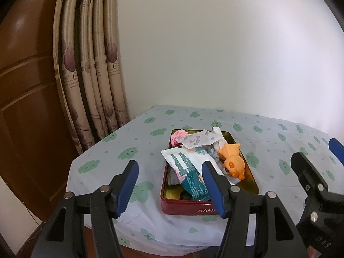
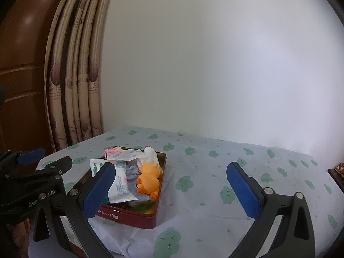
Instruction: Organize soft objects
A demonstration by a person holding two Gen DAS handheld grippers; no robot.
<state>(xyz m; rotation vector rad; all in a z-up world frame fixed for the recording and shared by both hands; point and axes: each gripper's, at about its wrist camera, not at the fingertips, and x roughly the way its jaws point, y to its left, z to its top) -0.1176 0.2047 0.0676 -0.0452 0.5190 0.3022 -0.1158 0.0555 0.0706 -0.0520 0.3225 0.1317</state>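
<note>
A red tin (image 1: 185, 209) with a gold inside stands on the clothed table and holds soft items. An orange plush toy (image 1: 233, 161) lies at its right side. A white-and-teal packet (image 1: 185, 163) lies slantwise across it, with a small white sachet (image 1: 200, 139), something pink (image 1: 177, 136) and a grey-blue cloth (image 1: 211, 150) behind. My left gripper (image 1: 172, 186) hovers open before the tin's near left end, holding nothing. My right gripper (image 2: 172, 190) is open and empty just right of the tin (image 2: 129, 217), near the orange toy (image 2: 149, 178).
A white cloth with green cloud prints (image 1: 129, 152) covers the table, whose left corner drops off near a beige patterned curtain (image 1: 90, 64) and a brown wooden door (image 1: 23, 75). A pale wall backs the table. Dark furniture (image 2: 337, 169) sits at the far right.
</note>
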